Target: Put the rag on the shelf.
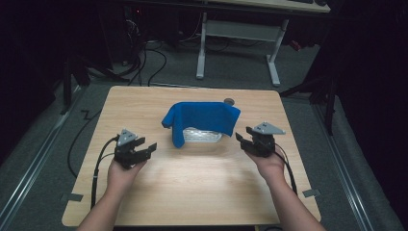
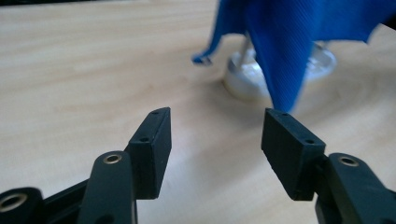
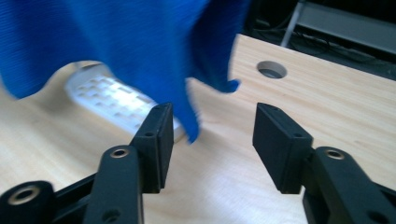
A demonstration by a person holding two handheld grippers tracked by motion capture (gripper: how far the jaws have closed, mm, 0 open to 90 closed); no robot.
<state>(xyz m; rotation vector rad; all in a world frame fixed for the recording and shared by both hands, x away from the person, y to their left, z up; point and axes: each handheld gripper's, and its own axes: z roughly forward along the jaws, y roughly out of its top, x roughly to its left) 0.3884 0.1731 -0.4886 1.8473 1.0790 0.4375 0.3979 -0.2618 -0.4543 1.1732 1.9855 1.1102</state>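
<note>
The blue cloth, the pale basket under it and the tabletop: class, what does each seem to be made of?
Blue cloth: soft ribbed fabric, matte; fine ribs show and it drapes in folds. Pale basket: probably translucent whitish plastic, with a moulded grid of holes. Tabletop: light wood or wood-look laminate, smooth, with a faint grain; which one is unclear.

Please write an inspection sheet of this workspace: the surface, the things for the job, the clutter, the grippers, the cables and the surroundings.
Surface: light wooden table, with a round hole near its far edge.
Job's things: blue cloth draped over a white perforated object, mid-table.
Clutter: nothing seen.
Grippers: left gripper open, left of the cloth; right gripper open, right of it; both hand-held, holding nothing.
Cables: black cable trails from the left gripper; floor cables beyond the table.
Surroundings: dark room, white desk frame behind, grey floor.
</note>
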